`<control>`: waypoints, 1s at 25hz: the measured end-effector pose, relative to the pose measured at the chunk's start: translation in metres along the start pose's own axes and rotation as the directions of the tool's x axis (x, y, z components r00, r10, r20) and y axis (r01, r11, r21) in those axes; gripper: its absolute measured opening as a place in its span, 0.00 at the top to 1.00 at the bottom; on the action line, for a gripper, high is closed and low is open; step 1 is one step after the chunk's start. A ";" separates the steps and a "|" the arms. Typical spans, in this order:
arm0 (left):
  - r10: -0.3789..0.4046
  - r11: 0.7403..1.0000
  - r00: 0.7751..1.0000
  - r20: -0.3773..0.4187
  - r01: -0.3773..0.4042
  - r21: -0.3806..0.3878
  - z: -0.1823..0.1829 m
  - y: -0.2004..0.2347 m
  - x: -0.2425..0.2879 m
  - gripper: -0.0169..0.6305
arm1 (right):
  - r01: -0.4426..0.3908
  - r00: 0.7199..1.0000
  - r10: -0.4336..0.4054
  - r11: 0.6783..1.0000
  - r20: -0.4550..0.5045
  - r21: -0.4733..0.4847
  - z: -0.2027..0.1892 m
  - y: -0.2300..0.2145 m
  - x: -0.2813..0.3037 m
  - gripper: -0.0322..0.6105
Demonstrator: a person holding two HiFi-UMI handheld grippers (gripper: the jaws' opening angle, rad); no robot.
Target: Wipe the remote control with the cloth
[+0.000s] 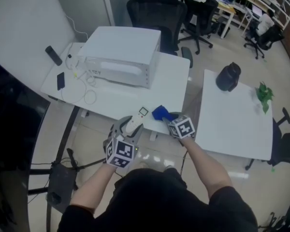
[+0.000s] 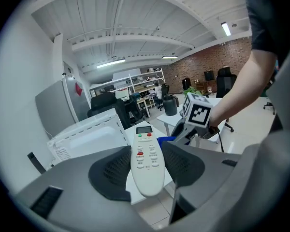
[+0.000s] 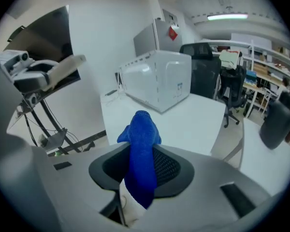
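Left gripper: its jaws are closed on the remote control. The dark pads press its two long sides near the lower end. The remote is white, button face up, with its small display and a green and a red button at the far end. That end points away from the person toward the white appliance on the bench.

In the head view the remote is held in the air over the near edge of the bench, not resting on it. The marker cube of the left gripper sits close to the person's body.

Right gripper: its jaws are drawn in on the blue cloth, and a white tag shows at the cloth's lower end. The cloth stands bunched between the pads, its top sticking out past the jaw tips.

In the head view the cloth is just to the right of the remote's display end. Whether the two touch cannot be told.

Also on the bench are a dark phone, a black bar-shaped object and a loose white cable. A second white table to the right carries a black jug and a green plant. Black office chairs stand behind the bench.
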State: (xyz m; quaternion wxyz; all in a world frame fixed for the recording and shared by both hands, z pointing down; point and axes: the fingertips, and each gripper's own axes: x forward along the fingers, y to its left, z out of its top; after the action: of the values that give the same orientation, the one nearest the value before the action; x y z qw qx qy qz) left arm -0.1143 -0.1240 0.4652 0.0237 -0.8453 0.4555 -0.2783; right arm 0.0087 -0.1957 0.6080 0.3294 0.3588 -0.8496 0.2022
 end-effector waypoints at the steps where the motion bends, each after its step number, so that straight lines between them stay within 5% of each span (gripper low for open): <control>1: 0.015 1.000 1.000 0.006 -0.015 0.015 0.005 0.000 -0.003 0.66 | -0.003 0.998 0.004 1.000 0.055 -0.014 0.013 0.005 -0.019 0.74; 7: 0.122 0.977 0.992 0.025 -0.125 0.173 0.032 -0.020 -0.015 0.66 | -0.013 0.939 0.061 0.990 0.339 -0.141 0.080 0.049 -0.154 0.75; 10: 0.167 0.953 0.986 0.021 -0.167 0.252 0.044 -0.037 -0.020 0.66 | -0.053 0.904 0.150 0.968 0.400 -0.243 0.095 0.088 -0.203 0.75; 15: 0.201 0.897 0.979 0.024 -0.194 0.397 0.059 -0.066 -0.030 0.66 | -0.159 0.889 0.311 0.898 0.335 -0.410 0.090 0.151 -0.221 0.75; 19: 0.194 0.832 0.980 0.039 -0.186 0.522 0.060 -0.083 -0.039 0.66 | -0.197 0.908 0.341 0.859 0.242 -0.472 0.073 0.180 -0.215 0.75; 25: 0.117 0.753 0.989 0.093 -0.149 0.641 0.054 -0.094 -0.060 0.66 | -0.127 0.939 0.249 0.892 0.238 -0.433 0.069 0.183 -0.206 0.76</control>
State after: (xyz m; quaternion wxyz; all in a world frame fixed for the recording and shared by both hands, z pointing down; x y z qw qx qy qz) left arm -0.0424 -0.0331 0.4202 0.3439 -0.7570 0.3900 -0.3957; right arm -0.0471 -0.0167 0.3946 0.2494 0.2220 -0.9426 -0.0041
